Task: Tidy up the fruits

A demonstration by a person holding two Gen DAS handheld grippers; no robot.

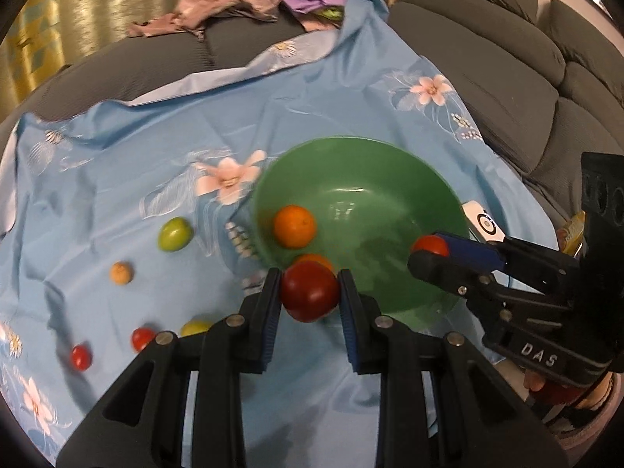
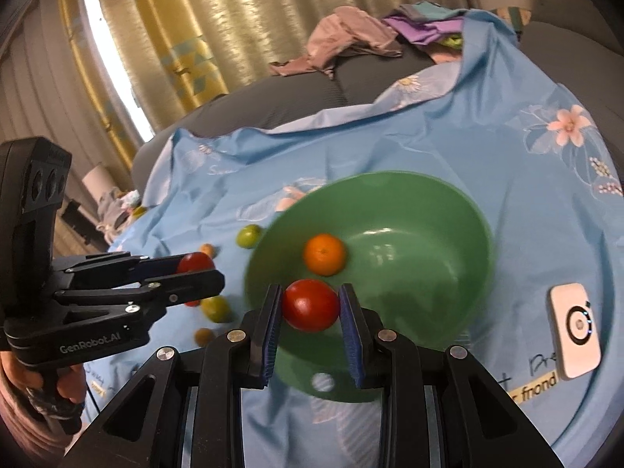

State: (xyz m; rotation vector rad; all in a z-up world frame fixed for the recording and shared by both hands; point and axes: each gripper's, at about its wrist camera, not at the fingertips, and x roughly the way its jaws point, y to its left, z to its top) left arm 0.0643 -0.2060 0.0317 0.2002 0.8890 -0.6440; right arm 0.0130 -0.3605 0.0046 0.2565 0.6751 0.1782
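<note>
Jaws each clamp a red tomato (image 1: 310, 292).

Both wrist cams close above, angled down, sharing green bowl (image 1: 390, 179) (image 2: 460, 210)

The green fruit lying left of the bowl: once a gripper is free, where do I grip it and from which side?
Take the green fruit across its widest middle, coming straight down from above. It is round and smooth, lies loose on the blue cloth, and has open cloth on all sides; the green bowl stands clear to its right. Spread the fingers wide, since a pinch near the top would likely squirt it away.
</note>
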